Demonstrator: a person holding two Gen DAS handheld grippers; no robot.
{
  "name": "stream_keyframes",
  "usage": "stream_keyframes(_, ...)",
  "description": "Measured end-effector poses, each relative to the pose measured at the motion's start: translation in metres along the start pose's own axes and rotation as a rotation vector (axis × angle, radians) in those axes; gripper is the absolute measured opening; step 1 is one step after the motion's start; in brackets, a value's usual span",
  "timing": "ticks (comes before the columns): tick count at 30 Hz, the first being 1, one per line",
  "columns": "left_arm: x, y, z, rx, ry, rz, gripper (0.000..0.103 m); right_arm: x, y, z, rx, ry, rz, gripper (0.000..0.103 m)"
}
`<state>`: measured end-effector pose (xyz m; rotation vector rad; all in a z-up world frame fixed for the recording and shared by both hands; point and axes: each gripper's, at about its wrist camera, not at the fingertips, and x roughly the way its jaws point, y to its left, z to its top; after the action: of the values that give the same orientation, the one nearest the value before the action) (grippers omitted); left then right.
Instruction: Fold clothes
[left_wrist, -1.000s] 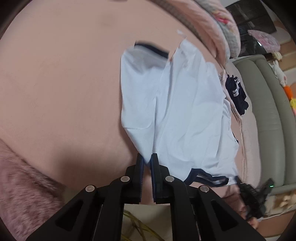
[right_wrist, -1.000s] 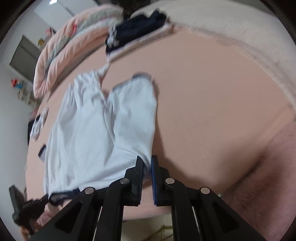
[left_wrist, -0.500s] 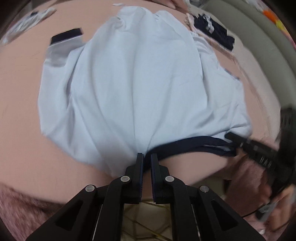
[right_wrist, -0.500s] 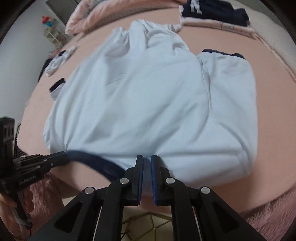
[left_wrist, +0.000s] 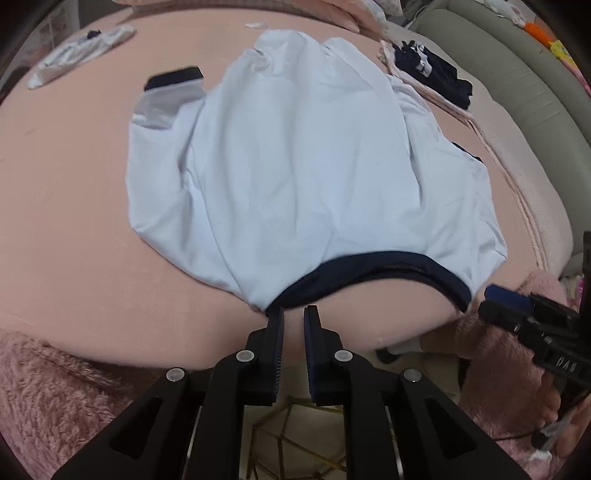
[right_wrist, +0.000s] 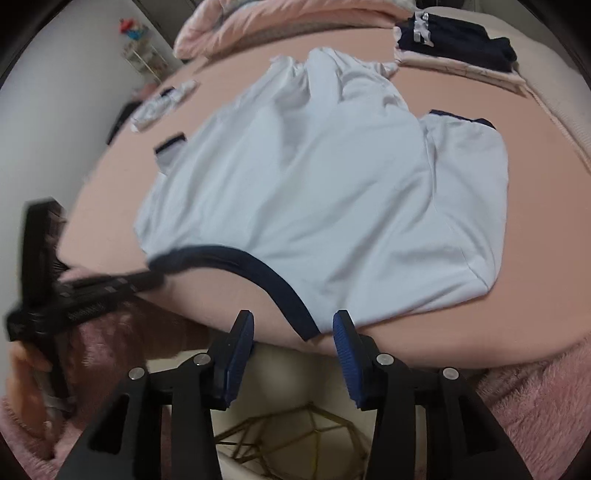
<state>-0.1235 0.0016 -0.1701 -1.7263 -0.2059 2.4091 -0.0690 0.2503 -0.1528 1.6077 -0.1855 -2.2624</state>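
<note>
- The white shirt (left_wrist: 306, 177) lies spread on the pink bed (left_wrist: 66, 206), with its dark blue hem (left_wrist: 369, 273) at the bed's near edge.
- The left tool (left_wrist: 293, 314) is almost pressed together. Its tips sit right at the left end of the hem. In the right view the hem seems to reach into its tips, but that part is blurry, so I cannot tell for sure if it pinches the cloth.
- The right tool (right_wrist: 291, 325) has just been opening. Its jaws are spread now, and the right end of the hem lies between them, not pinched.
- What could go wrong: only one end of the hem may be held. If the left tool pulls now, the shirt could drag sideways and bunch up.
- The hem is so close to the near edge that a small tug might slide the cloth off the bed.
- The shirt has bumps and wrinkles near the collar at the far side. A fold made over them would likely come out crooked.
- One sleeve (left_wrist: 166, 96) sticks out toward the left side of the bed and the other sleeve (right_wrist: 465, 147) toward the right. If they get left out, the fold would look messy.
- Dark folded clothes (right_wrist: 454, 40) sit at the far right corner, well apart. A big swing could still knock them.
</note>
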Motion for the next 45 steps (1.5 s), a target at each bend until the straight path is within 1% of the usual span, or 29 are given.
stream_keyframes(3, 0.000, -0.004, 0.001, -0.007, -0.026, 0.056, 0.009, 0.005, -0.010, -0.002, 0.042, 0.004, -0.023, 0.044)
stream_keyframes(5, -0.010, 0.003, -0.004, -0.021, -0.054, 0.053, 0.009, 0.001, -0.016, -0.002, 0.071, -0.023, -0.025, 0.044)
stream_keyframes(8, -0.010, 0.005, -0.005, -0.038, -0.058, 0.035, 0.012, -0.013, -0.033, 0.003, 0.136, -0.097, -0.005, 0.044)
stream_keyframes(9, -0.006, 0.005, -0.005, -0.043, -0.050, 0.030, 0.018, -0.014, -0.039, 0.004, 0.157, -0.109, -0.002, 0.044)
stream_keyframes(10, -0.001, 0.004, -0.005, -0.046, -0.033, 0.021, 0.027, -0.012, -0.044, 0.005, 0.182, -0.109, 0.004, 0.044)
stream_keyframes(12, 0.007, 0.001, -0.005, -0.055, -0.009, -0.017, 0.041, -0.002, -0.054, 0.006, 0.234, -0.094, 0.021, 0.044)
stream_keyframes(15, 0.008, -0.008, -0.004, -0.017, -0.050, 0.021, 0.042, 0.004, -0.060, 0.001, 0.273, -0.108, 0.044, 0.044)
stream_keyframes(18, 0.009, -0.016, 0.001, 0.023, -0.085, 0.059, 0.042, 0.005, -0.056, 0.000, 0.241, -0.117, 0.024, 0.044)
stream_keyframes(20, 0.010, -0.019, 0.007, 0.042, -0.104, 0.069, 0.040, 0.009, -0.051, 0.002, 0.237, -0.126, 0.019, 0.044)
stream_keyframes(21, 0.008, -0.020, 0.010, 0.041, -0.119, 0.065, 0.038, 0.010, -0.049, 0.003, 0.236, -0.128, 0.018, 0.044)
stream_keyframes(24, 0.006, -0.019, 0.019, 0.025, -0.152, 0.053, 0.036, 0.012, -0.046, 0.004, 0.229, -0.133, 0.015, 0.044)
stream_keyframes(26, 0.012, -0.017, 0.023, 0.023, -0.145, 0.071, 0.015, 0.014, -0.045, 0.005, 0.226, -0.132, 0.014, 0.044)
stream_keyframes(27, 0.014, -0.015, 0.023, 0.012, -0.136, 0.067, 0.006, 0.016, -0.045, 0.005, 0.224, -0.130, 0.013, 0.044)
stream_keyframes(29, 0.016, -0.010, 0.022, -0.016, -0.117, 0.043, 0.005, 0.021, -0.045, 0.006, 0.200, -0.123, 0.008, 0.044)
stream_keyframes(31, 0.007, -0.007, 0.018, -0.044, -0.130, 0.025, 0.004, 0.023, -0.044, 0.006, 0.179, -0.125, 0.003, 0.044)
stream_keyframes(33, -0.004, -0.005, 0.011, -0.059, -0.141, 0.026, 0.004, 0.022, -0.043, 0.006, 0.177, -0.126, 0.001, 0.044)
stream_keyframes(35, -0.011, -0.005, 0.003, -0.072, -0.129, 0.025, 0.003, 0.023, -0.043, 0.005, 0.173, -0.124, 0.001, 0.044)
stream_keyframes(37, -0.015, -0.001, -0.010, -0.082, -0.091, 0.031, 0.003, 0.023, -0.044, 0.005, 0.171, -0.122, 0.000, 0.044)
stream_keyframes(39, -0.010, 0.006, -0.023, -0.078, -0.031, 0.083, 0.003, 0.024, -0.044, 0.005, 0.172, -0.121, -0.004, 0.044)
stream_keyframes(40, -0.008, 0.011, -0.027, -0.096, -0.009, 0.080, 0.003, 0.024, -0.043, 0.006, 0.170, -0.120, -0.007, 0.044)
stream_keyframes(42, -0.005, 0.021, -0.032, -0.152, 0.025, 0.047, 0.003, 0.024, -0.041, 0.006, 0.167, -0.117, -0.015, 0.044)
stream_keyframes(43, -0.010, 0.024, -0.032, -0.171, 0.020, 0.032, 0.004, 0.023, -0.040, 0.006, 0.170, -0.112, -0.019, 0.044)
stream_keyframes(45, -0.023, 0.022, -0.027, -0.157, -0.035, 0.011, 0.004, 0.018, -0.038, 0.006, 0.179, -0.112, -0.019, 0.044)
